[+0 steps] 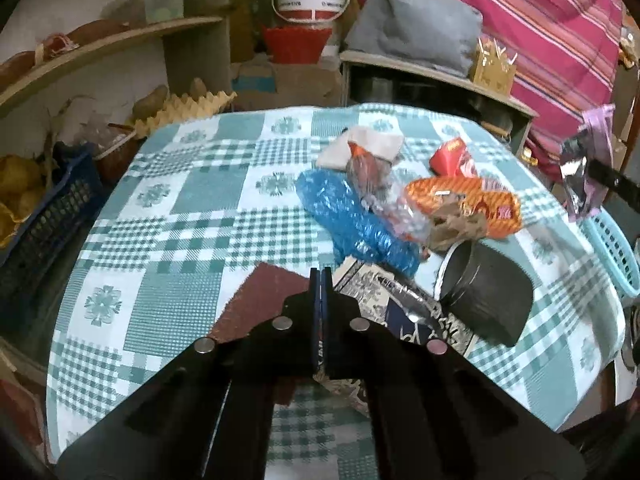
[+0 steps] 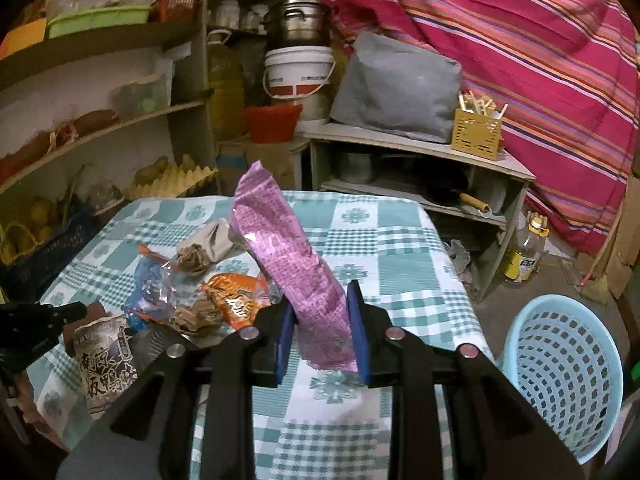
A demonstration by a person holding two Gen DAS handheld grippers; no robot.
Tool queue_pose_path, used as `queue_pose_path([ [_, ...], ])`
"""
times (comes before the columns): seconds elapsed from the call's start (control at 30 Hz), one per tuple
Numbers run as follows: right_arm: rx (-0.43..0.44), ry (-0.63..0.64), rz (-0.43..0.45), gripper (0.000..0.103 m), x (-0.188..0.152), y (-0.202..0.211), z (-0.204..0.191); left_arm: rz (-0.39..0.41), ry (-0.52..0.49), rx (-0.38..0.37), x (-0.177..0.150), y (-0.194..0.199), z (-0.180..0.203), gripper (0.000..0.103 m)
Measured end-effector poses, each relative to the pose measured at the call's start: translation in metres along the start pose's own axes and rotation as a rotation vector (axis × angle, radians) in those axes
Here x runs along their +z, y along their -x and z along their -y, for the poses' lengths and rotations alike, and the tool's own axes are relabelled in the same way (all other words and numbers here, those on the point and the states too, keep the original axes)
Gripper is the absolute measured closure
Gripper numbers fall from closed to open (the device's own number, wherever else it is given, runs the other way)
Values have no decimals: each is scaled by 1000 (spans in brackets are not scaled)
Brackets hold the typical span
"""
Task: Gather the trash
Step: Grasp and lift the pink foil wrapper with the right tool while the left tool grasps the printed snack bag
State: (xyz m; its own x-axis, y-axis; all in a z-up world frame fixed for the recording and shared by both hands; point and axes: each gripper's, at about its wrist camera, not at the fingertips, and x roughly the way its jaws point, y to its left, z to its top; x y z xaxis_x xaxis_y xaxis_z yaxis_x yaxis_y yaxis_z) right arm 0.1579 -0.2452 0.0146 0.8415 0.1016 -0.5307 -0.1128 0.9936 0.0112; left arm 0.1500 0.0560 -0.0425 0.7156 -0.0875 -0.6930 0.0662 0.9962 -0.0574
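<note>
Table (image 1: 168, 184) under a teal-and-white checked cloth, trash heaped on its far right part.

Left gripper (image 1: 320, 280): jaws clenched, blue pads flat against each other, no trash visible between them. Its tips hang over a dark red sheet (image 1: 256, 300), with a foil-lined printed wrapper (image 1: 400, 304) just beside them at 3 o'clock.

Right gripper (image 2: 320, 312): grasping a pink foil wrapper (image 2: 288, 248) that stands up between the blue pads, tilted toward 11 o'clock. In the left wrist view this wrapper shows at the far right edge, raised off the table.

Light blue perforated basket (image 2: 560, 380): on the floor off the table's right edge, at 4 o'clock from the right gripper, well apart from the held wrapper.

Still on the cloth: blue plastic bag (image 1: 352, 216), orange snack packet (image 1: 460, 200), red packet (image 1: 452, 156), crumpled brown paper (image 1: 456, 228), a printed paper cup (image 1: 480, 292) lying on its side with the opening toward the pile.
</note>
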Motion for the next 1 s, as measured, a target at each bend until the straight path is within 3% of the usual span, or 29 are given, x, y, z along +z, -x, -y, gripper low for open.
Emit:
queue_pose_path([
  [0.1,-7,-15,3,77,-2,6,10,-10,26,-9,-2,5,0,103],
  [0.17,-11,-19,0,77,-3,8,14,-17,41,-4,-8,8,3,93],
  [0.23,-20,-21,-4,77,-6,10,20,-23,49,6,-14,9,7,42],
  [0.3,-27,-29,-8,77,-7,12,26,-6,51,31,-22,13,13,29],
  [0.57,-52,-44,-5,77,-12,23,40,-39,83,28,-52,11,21,26],
  [0.73,-60,-39,-4,77,-15,26,40,-59,71,4,-56,6,26,27],
  [1.0,-70,-27,-7,77,-16,27,40,-64,144,-28,-62,13,19,27],
])
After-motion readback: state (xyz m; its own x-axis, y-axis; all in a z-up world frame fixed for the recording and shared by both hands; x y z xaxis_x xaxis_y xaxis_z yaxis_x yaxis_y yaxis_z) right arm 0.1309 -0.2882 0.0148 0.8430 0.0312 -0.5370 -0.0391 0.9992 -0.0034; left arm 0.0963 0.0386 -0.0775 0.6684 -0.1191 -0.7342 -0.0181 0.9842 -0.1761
